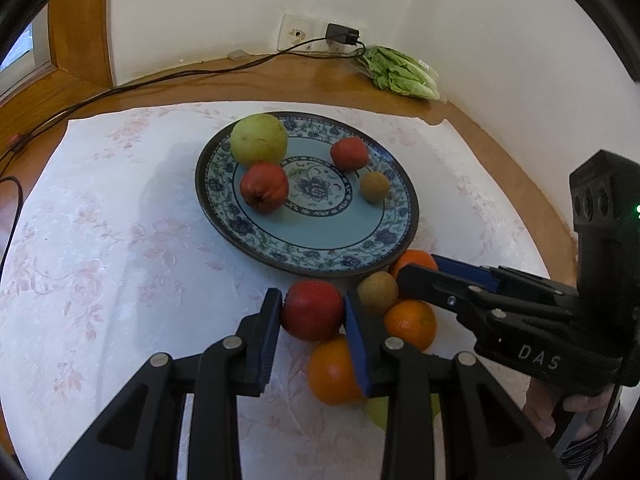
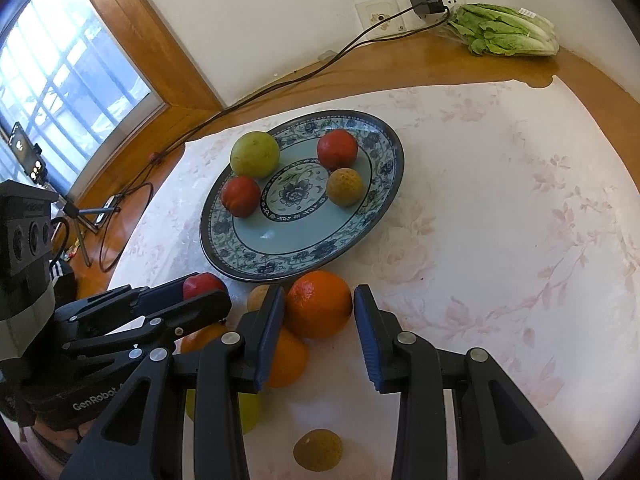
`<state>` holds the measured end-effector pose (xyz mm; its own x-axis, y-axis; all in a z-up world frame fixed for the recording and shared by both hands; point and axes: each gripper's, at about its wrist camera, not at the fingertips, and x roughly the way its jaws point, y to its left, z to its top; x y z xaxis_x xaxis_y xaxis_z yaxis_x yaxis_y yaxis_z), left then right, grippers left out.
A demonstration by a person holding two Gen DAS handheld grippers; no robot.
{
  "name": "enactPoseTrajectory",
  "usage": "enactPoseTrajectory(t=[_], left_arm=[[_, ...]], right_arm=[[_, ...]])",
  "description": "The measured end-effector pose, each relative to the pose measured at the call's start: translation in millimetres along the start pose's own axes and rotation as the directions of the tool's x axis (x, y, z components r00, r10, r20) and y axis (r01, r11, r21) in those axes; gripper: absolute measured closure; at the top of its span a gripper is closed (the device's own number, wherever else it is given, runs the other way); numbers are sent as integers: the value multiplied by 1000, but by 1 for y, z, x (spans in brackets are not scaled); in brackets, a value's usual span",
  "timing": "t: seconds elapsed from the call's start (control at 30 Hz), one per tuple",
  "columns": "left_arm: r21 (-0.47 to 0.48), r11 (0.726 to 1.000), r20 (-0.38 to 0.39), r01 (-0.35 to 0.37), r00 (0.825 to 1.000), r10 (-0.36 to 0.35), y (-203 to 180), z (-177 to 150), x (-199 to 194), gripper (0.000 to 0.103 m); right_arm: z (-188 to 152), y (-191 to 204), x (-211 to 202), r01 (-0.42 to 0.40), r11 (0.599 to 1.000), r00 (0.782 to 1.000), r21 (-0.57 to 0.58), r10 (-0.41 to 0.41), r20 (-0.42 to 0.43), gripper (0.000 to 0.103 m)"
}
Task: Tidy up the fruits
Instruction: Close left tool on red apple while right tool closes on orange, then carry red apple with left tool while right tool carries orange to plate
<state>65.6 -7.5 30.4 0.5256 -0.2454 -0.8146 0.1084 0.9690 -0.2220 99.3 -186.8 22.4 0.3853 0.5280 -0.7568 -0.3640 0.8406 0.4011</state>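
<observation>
Four fruits sit on the plate. The left gripper pinches a red apple beside it. The right gripper, spread wide, has one of three oranges between its fingers.

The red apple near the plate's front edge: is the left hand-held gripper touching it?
Touching. In the left wrist view both pads of the left hand-held gripper press against the sides of the red apple.

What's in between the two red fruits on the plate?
Only bare plate. In the left wrist view its flower-painted middle shows between the near red fruit and the far red fruit. Nothing sits in that gap.
</observation>
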Motion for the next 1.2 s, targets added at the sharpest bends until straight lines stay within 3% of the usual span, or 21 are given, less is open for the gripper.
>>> enactPoseTrajectory(t=[0.7, 1.2], left_arm=[[-15, 1000, 32, -4, 999, 4, 3, 4, -13, 70], [-13, 999, 67, -50, 996, 51, 9, 28, 2, 70]], right_arm=[[-1, -12, -22, -9, 999, 999, 47, 6, 52, 69], [16, 3, -19, -6, 1000, 996, -29, 8, 86, 69]])
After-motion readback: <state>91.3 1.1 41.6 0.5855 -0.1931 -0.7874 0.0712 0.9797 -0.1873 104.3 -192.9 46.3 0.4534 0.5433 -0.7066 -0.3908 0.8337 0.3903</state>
